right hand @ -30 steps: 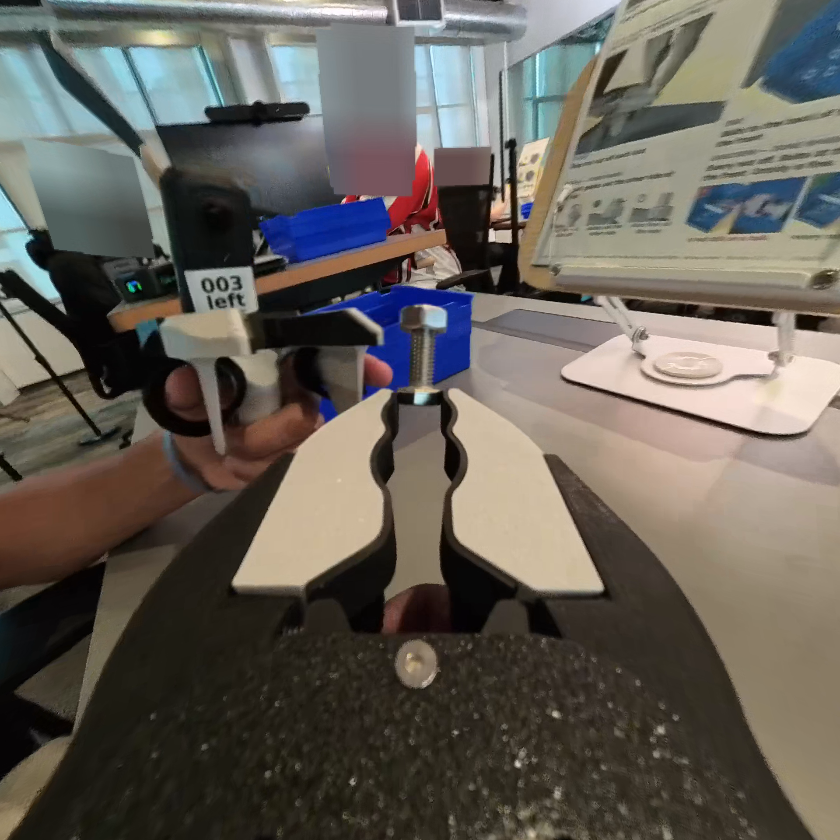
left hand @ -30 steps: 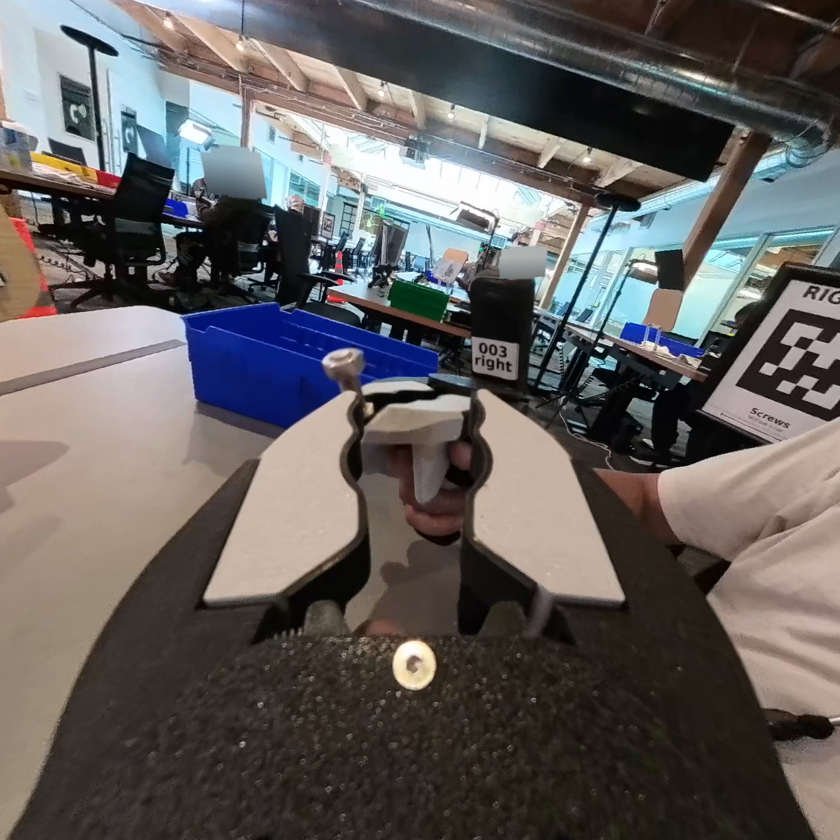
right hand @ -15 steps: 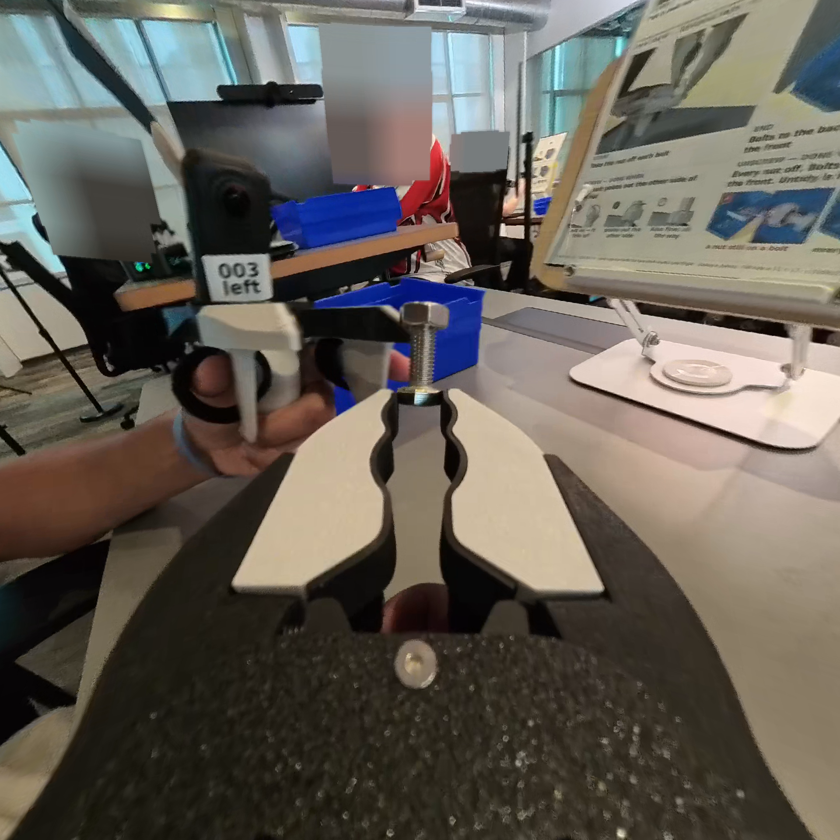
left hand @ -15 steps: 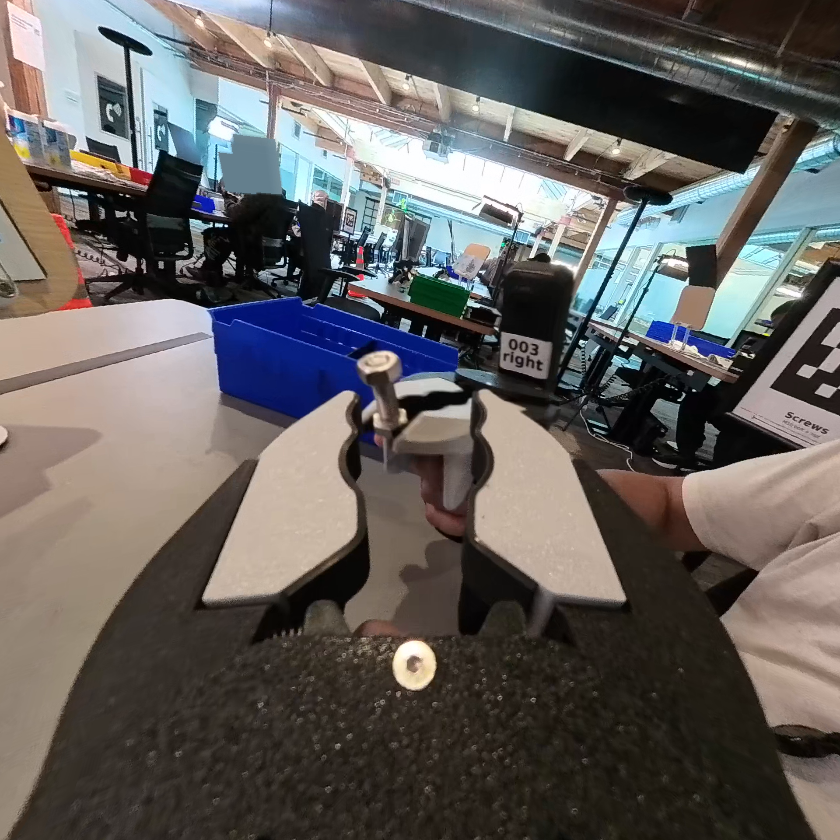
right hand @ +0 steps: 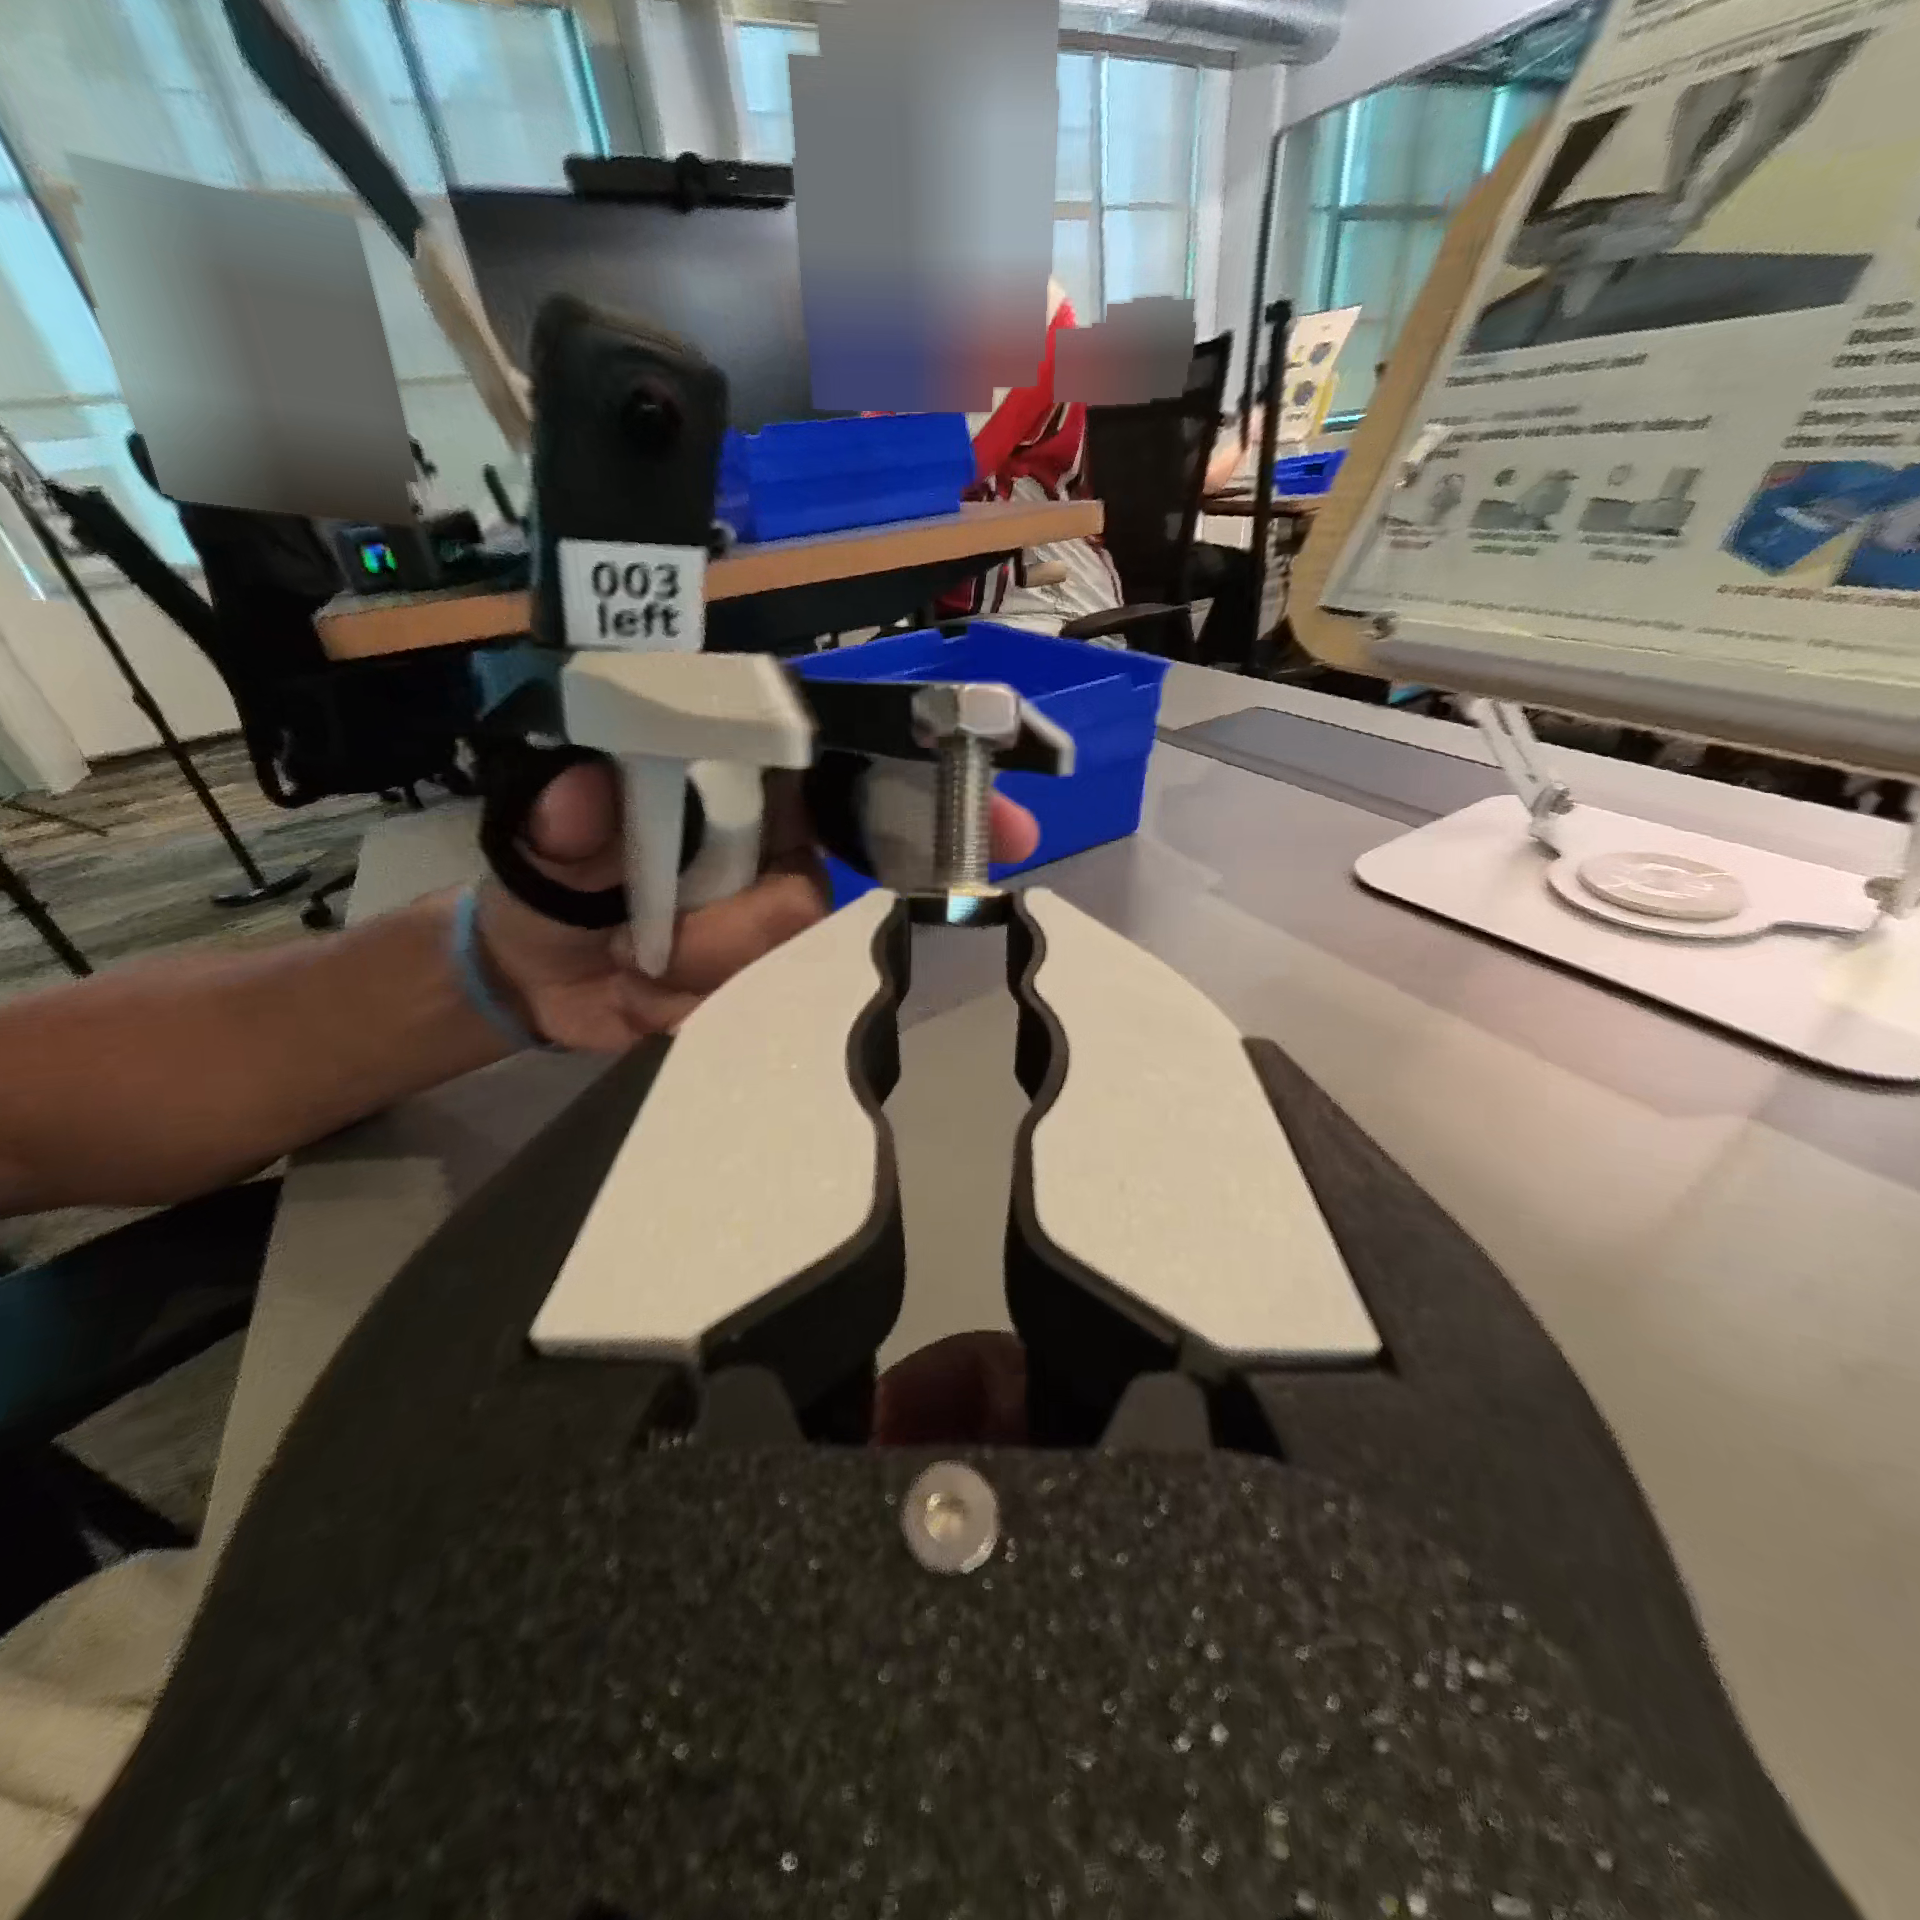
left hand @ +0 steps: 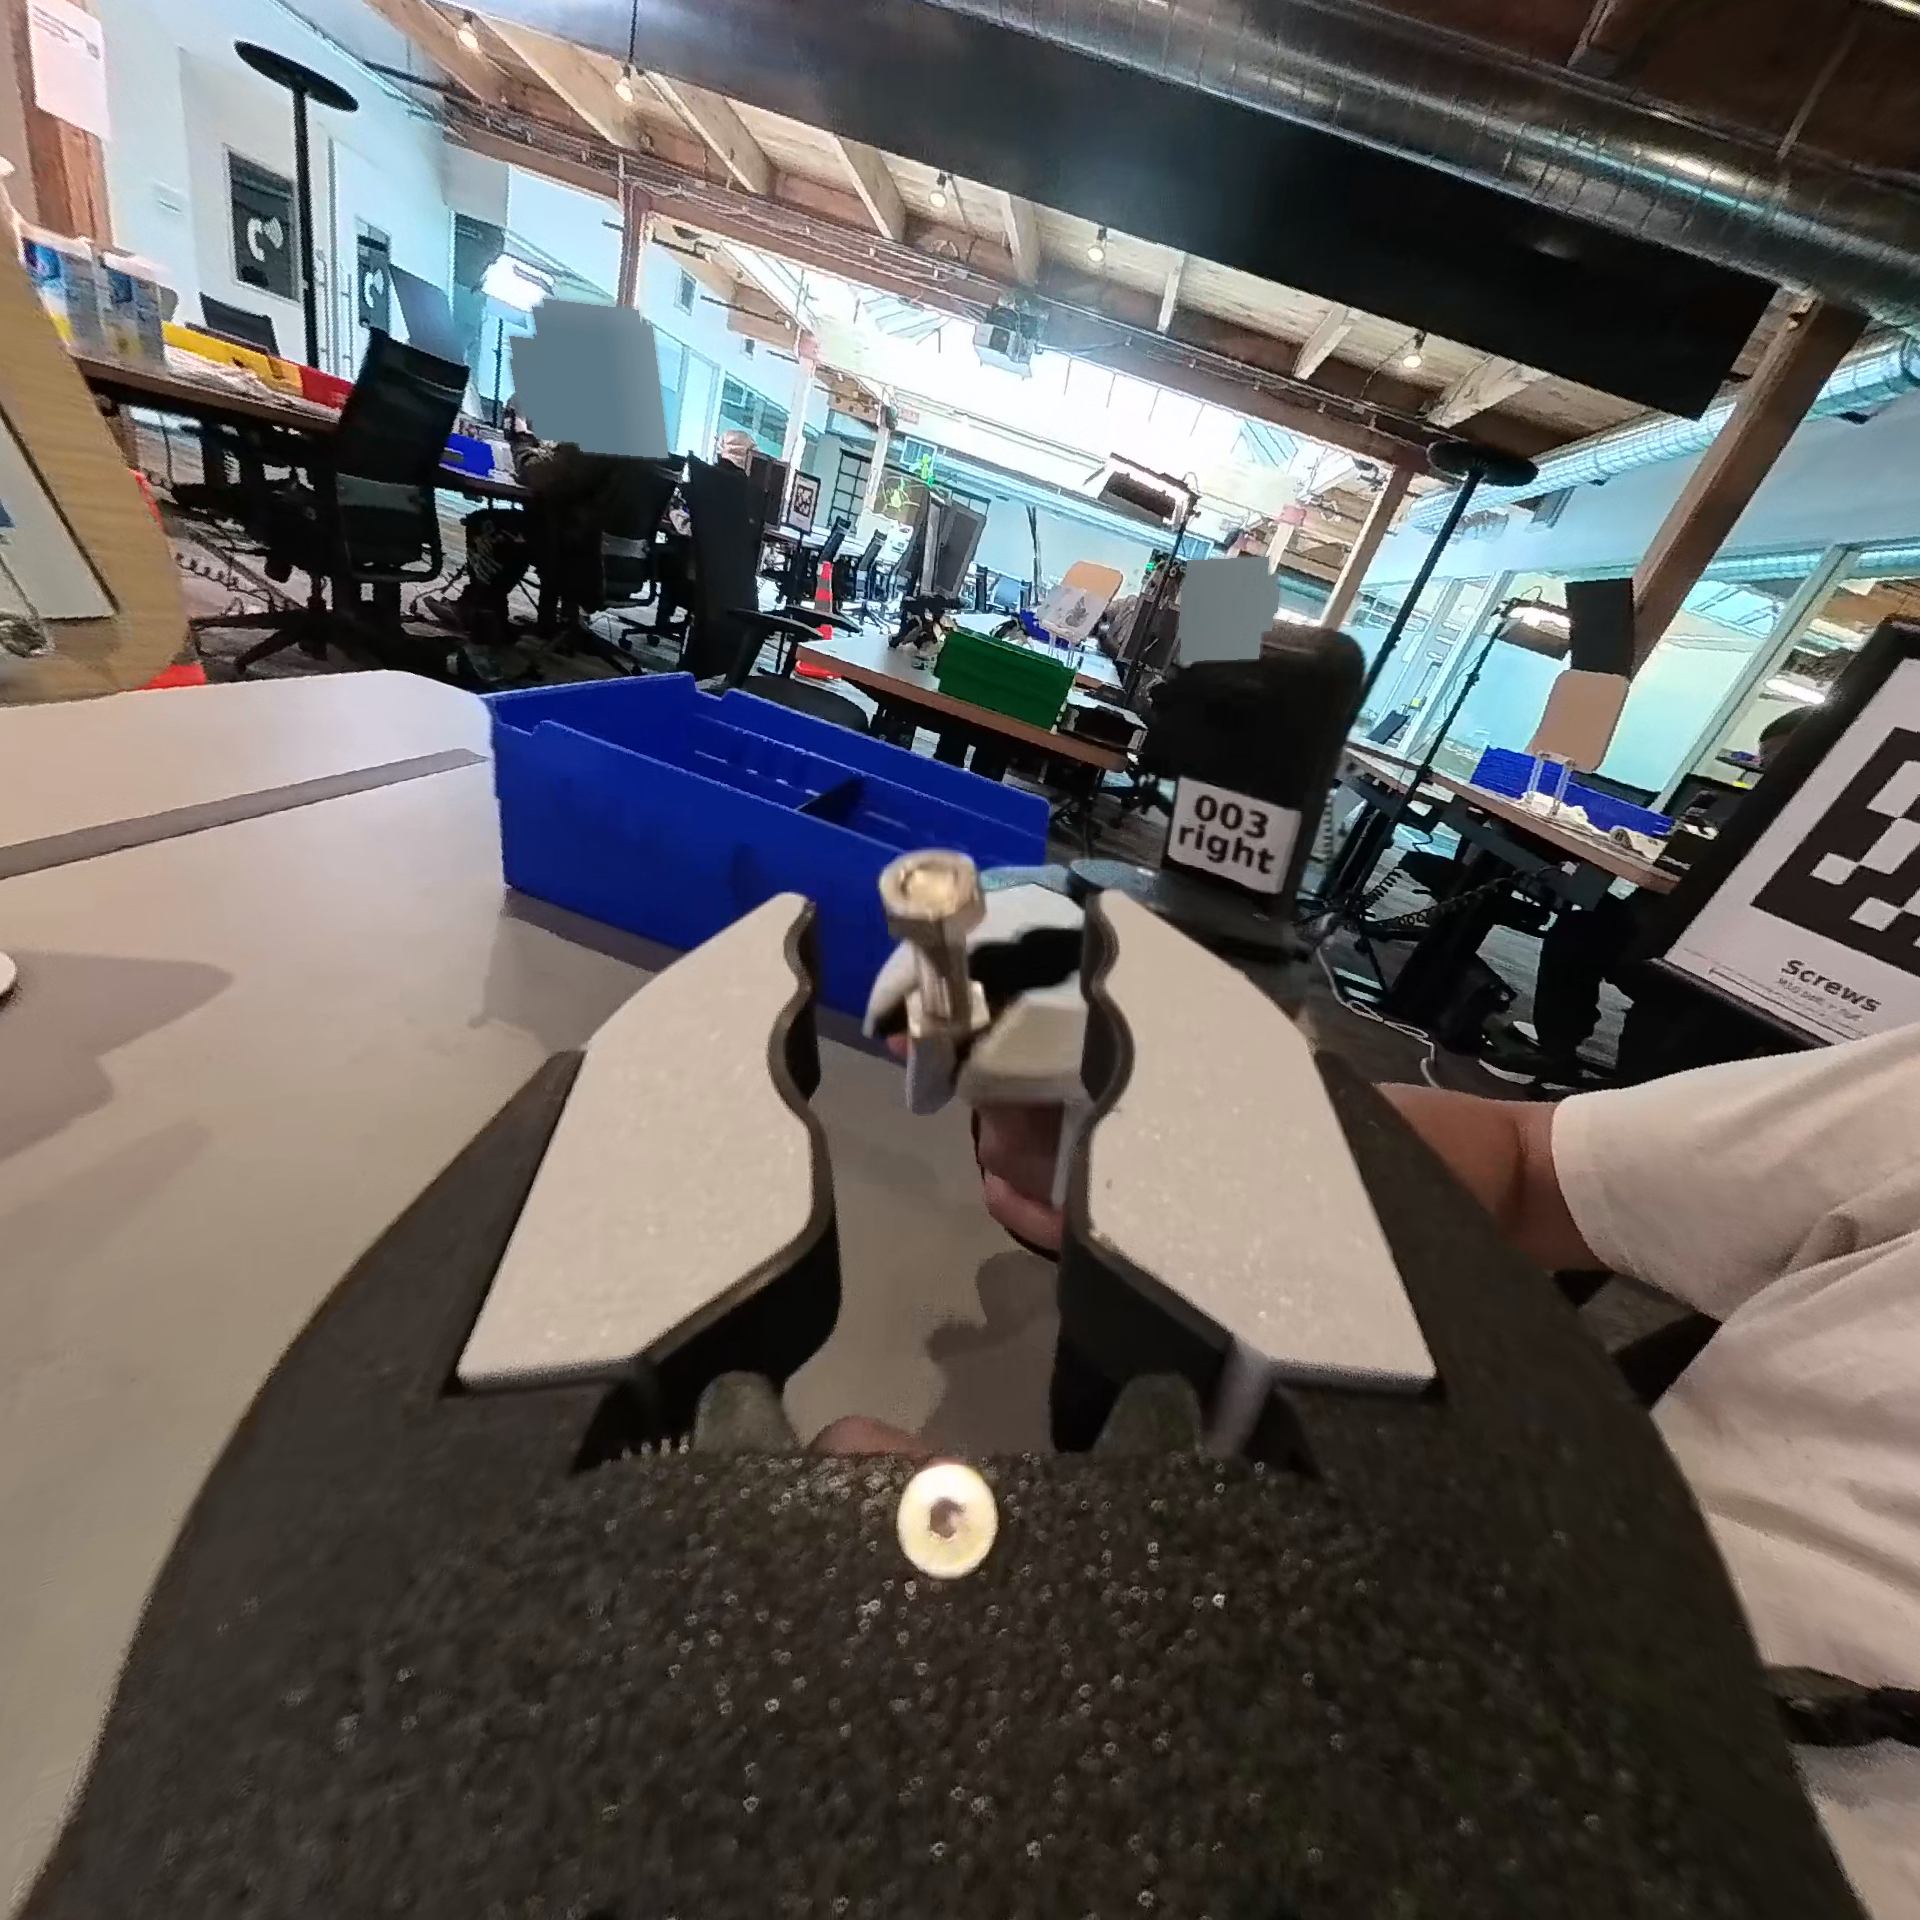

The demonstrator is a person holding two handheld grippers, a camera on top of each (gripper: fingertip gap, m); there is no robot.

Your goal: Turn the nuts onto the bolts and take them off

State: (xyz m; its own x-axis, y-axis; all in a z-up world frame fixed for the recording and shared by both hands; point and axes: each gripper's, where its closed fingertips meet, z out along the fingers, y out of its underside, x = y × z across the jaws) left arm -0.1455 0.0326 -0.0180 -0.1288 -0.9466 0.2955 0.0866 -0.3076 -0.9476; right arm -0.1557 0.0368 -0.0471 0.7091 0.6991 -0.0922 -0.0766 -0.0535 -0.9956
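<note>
Above the grey table [right hand: 1558, 1195], from left to right: the left gripper [left hand: 945, 925] holds its fingers [left hand: 717, 1122] spread wide, and the bolt's hex head sits in the gap between their tips, touching neither. The bolt [right hand: 964, 800] stands upright, head up. The right gripper [right hand: 958, 906] pinches the nut [right hand: 958, 908] at the bolt's lower end. Just beyond, a blue bin [right hand: 1070, 727] rests on the table.

An open workshop hall is seen behind the grey desk [left hand: 260, 1039]: exposed timber ceiling beams [left hand: 862, 197], a dark duct [left hand: 1558, 125], black office chairs [left hand: 384, 488], wooden tables [left hand: 935, 686], daylit windows [right hand: 499, 94].
</note>
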